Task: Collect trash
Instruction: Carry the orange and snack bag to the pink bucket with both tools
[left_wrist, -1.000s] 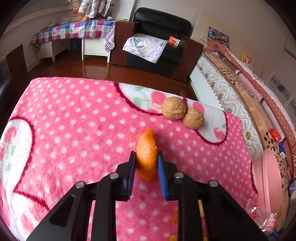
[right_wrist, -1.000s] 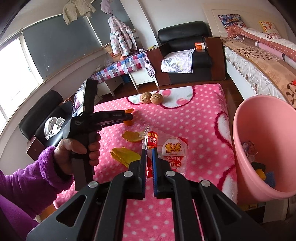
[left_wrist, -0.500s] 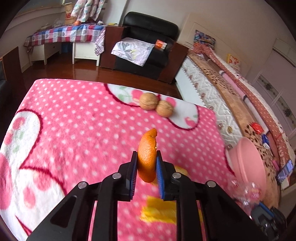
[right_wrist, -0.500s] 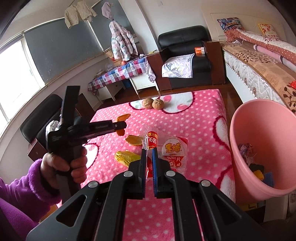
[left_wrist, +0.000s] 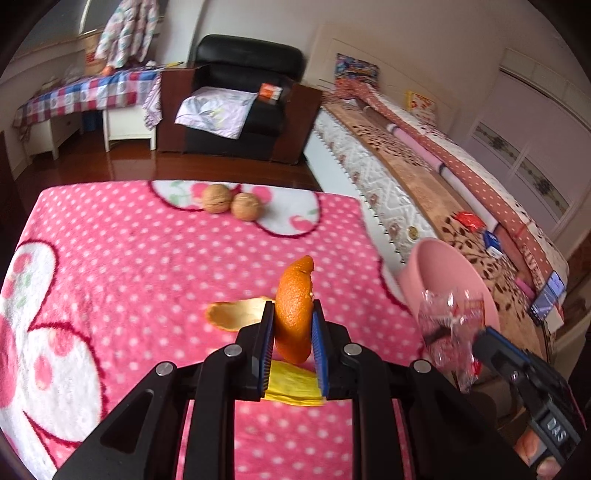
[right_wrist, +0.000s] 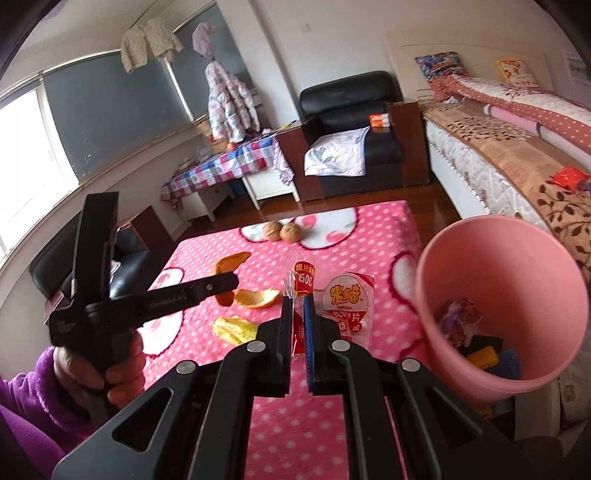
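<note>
**Orange peel and snack wrapper gripped above the pink blanket**

Orange peel (left_wrist: 294, 306) stands upright between the blue pads of the left gripper (left_wrist: 293, 345), which is clamped on it and holds it clear above the pink polka-dot blanket (left_wrist: 129, 266). In the right wrist view the same gripper (right_wrist: 225, 286) reaches in from the left side, held by a hand (right_wrist: 110, 363) in a purple sleeve, with the peel (right_wrist: 224, 297) showing just under its tip.

The right gripper (right_wrist: 297, 325) is clenched on a clear snack wrapper (right_wrist: 332, 306) with red and yellow printing, pinching its left part between the pads; the rest of the wrapper spreads out to the right of the fingers. In the left wrist view that wrapper (left_wrist: 450, 332) hangs crumpled in front of the pink bin.

Lying on the blanket near its middle are a second curved piece of orange peel (left_wrist: 236, 315), just beyond the left gripper's fingers, and a yellow scrap (left_wrist: 291, 386) seen between and below them. In the right wrist view a third orange piece (right_wrist: 231, 262) lies farther back toward the left edge of the blanket. Two walnuts (left_wrist: 232, 205) sit touching each other close to the far edge, on a white cherry-print patch.

A pink bin (right_wrist: 495, 236) stands off the blanket's right edge, between it and the bed (left_wrist: 424, 177). Its opening tilts toward the right wrist camera, and some scraps, purple, black, yellow and blue, lie at its bottom.
</note>
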